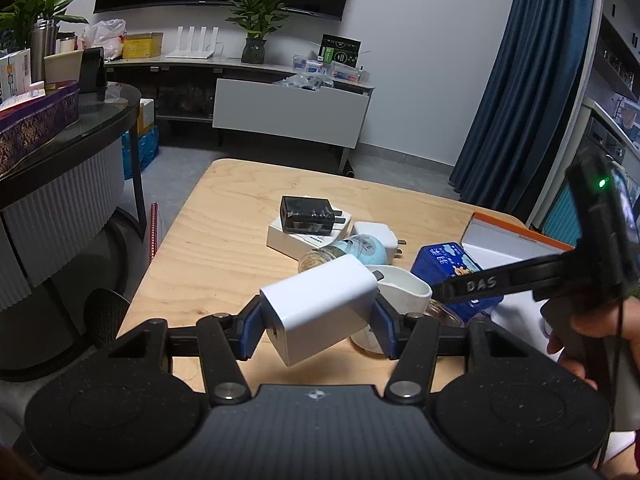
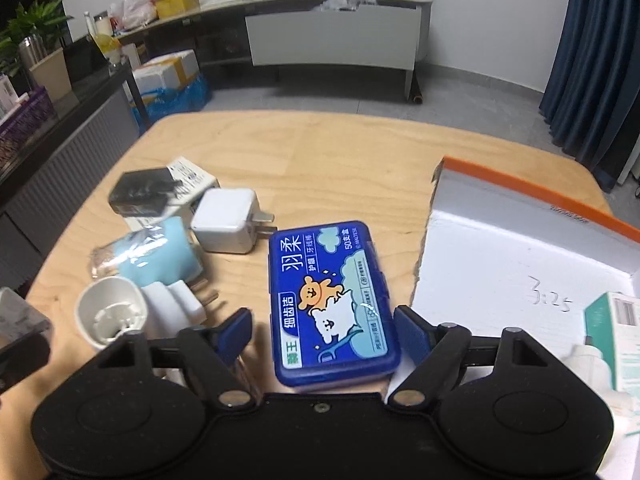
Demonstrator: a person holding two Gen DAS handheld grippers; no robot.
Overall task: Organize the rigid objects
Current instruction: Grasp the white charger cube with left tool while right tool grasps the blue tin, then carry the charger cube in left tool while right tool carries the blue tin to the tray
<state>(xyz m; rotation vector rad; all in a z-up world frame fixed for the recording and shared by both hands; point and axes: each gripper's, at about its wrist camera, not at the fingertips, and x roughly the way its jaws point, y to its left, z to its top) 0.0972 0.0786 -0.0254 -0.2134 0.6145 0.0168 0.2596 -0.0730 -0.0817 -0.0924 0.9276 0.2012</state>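
Both grippers work over a wooden table (image 2: 320, 152). Clamped between the blue pads of the left gripper (image 1: 318, 320) is a white charger block (image 1: 320, 306), tilted and lifted clear of the tabletop. Behind it, toward 12 o'clock in the left wrist view, lie a black adapter (image 1: 306, 216) on a flat white box (image 1: 292, 238), a pale blue bottle (image 1: 352, 250) on its side and a small white plug (image 1: 376, 234) with its prongs pointing right. A white cup-shaped piece (image 1: 404, 286) sits just beyond the held charger at 1 o'clock, partly hidden by it. The right gripper (image 2: 322, 332) straddles the near end of a blue floss-pick case (image 2: 330, 304) that lies flat on the table; its right pad looks to be at the case's edge, while a gap shows between the left pad and the case, so it is not yet gripped. At 3 o'clock from the case stands an open white box with an orange rim (image 2: 540, 196), its torn cardboard edge just beside the case. At 9 o'clock the cup-shaped piece and a white plug body (image 2: 176, 304) crowd close to the left finger (image 2: 236, 330). A teal and white carton (image 2: 616, 332) rests inside the open box.
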